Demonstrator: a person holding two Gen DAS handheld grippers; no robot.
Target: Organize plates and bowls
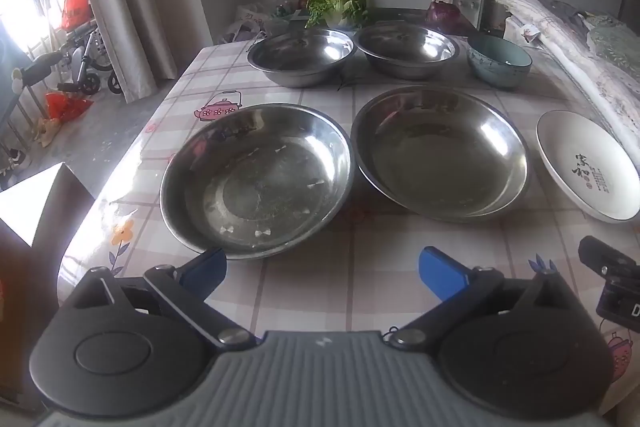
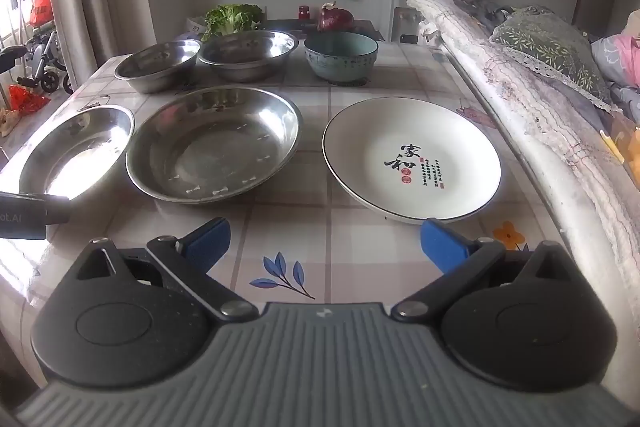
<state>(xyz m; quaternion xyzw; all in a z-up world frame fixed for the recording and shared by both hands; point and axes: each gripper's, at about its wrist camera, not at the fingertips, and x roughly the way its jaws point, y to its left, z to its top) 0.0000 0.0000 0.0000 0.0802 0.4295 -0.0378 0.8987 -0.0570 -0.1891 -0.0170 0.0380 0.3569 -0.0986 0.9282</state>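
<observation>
Two steel plates sit in the front row: a left one (image 1: 256, 179) (image 2: 76, 155) and a middle one (image 1: 440, 151) (image 2: 216, 143). A white plate with black characters (image 2: 412, 157) (image 1: 586, 165) lies at the right. Behind stand two steel bowls (image 1: 300, 57) (image 1: 406, 49), also in the right wrist view (image 2: 158, 65) (image 2: 248, 53), and a teal ceramic bowl (image 1: 499, 61) (image 2: 341, 55). My left gripper (image 1: 322, 271) is open and empty just before the left steel plate. My right gripper (image 2: 324, 243) is open and empty just before the white plate.
The table has a checked cloth (image 2: 328, 195). Greens (image 2: 234, 17) and a purple cabbage (image 2: 335, 17) lie at the far end. A rolled quilt and bedding (image 2: 520, 87) run along the right edge. The floor drops off at the left (image 1: 80, 131).
</observation>
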